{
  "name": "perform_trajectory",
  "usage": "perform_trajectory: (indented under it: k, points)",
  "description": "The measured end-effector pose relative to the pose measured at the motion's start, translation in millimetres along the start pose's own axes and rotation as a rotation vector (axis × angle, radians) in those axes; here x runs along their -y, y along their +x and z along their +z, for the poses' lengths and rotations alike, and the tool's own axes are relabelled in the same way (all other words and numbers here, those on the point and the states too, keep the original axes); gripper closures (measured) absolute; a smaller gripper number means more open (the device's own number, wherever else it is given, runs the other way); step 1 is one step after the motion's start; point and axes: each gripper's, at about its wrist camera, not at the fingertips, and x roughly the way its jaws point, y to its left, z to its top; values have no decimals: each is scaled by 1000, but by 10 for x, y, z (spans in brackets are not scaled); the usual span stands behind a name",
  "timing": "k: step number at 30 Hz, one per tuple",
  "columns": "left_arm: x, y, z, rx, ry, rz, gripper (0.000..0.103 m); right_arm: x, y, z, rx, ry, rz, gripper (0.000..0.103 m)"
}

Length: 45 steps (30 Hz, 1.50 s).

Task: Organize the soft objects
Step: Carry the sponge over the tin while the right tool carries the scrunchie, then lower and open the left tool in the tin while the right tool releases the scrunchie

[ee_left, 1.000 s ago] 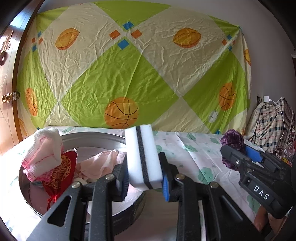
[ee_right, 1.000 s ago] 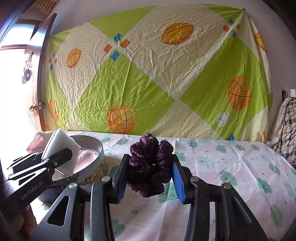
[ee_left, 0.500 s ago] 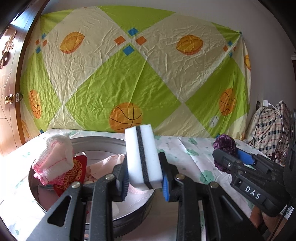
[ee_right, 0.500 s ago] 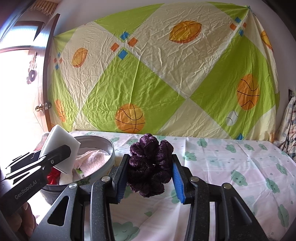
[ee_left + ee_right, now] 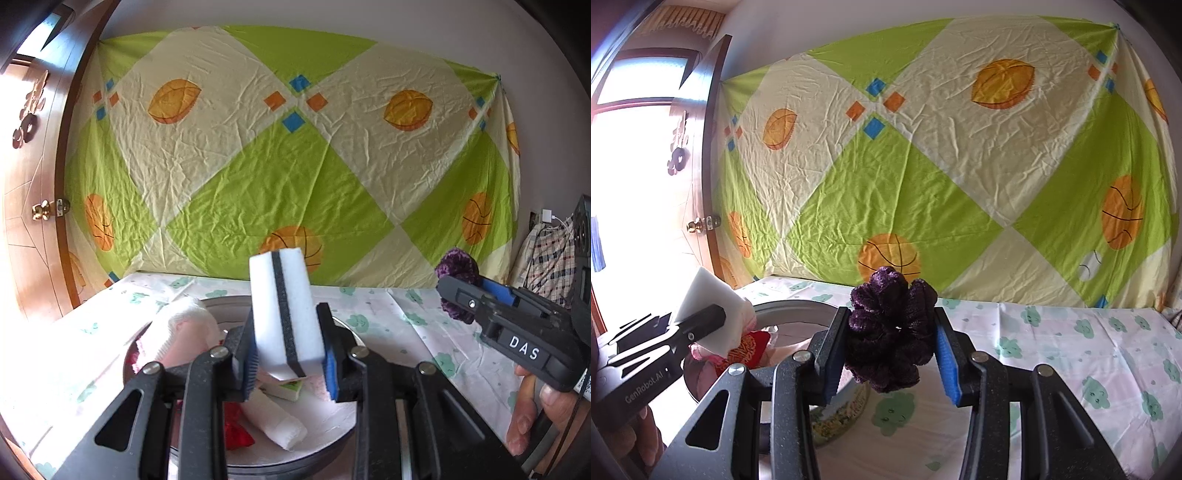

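My left gripper (image 5: 288,354) is clamped on one white sponge block with a dark middle stripe (image 5: 284,314), held upright above the round metal tin (image 5: 343,435). My right gripper (image 5: 890,350) squeezes one purple knitted scrunchie-like ball (image 5: 890,328), held up over the tablecloth printed with small green faces (image 5: 1089,354), just to the right of the tin.

From the left wrist view, the tin sits directly under and behind the sponge, so my own fingers and the block hide much of its inside. What I can count in there: one white-and-pink knitted cloth (image 5: 184,332) heaped at the left wall, one red pouch (image 5: 236,434) low down, one white rolled cloth (image 5: 277,421), and one small white piece with green print (image 5: 286,387) under the sponge. More may lie beneath; I cannot tell.

Behind the table hangs one large green and cream sheet with basketball prints (image 5: 295,155). A brown wooden door (image 5: 33,206) with a brass knob stands at the left, and a checked bag (image 5: 550,258) sits at the far right. A hand (image 5: 535,413) grips the right gripper's handle at the lower right.
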Motion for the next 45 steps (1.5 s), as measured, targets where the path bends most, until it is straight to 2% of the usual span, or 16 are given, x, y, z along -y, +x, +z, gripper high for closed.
perform_trajectory:
  k: [5,10,17,25,38,45]
  points:
    - [-230,10,129,-5,2,54,75,-97,173,125,-21,-6,35,57]
    - [-390,157,214,-68,-3,70,76,-197,371,217,-53,2,69,57]
    - [-418,399,195,-170,-18,32,76,-357,641,263,-113,-21,83,57]
    - [-404,539,136,-237,-13,17,75,-451,934,222,-198,-36,86,57]
    - [-535,845,3,-362,-22,14,75,-619,1191,93,-286,-67,88,57]
    - [-600,1004,-39,-426,-15,8,72,-718,1300,59,-325,-93,91,56]
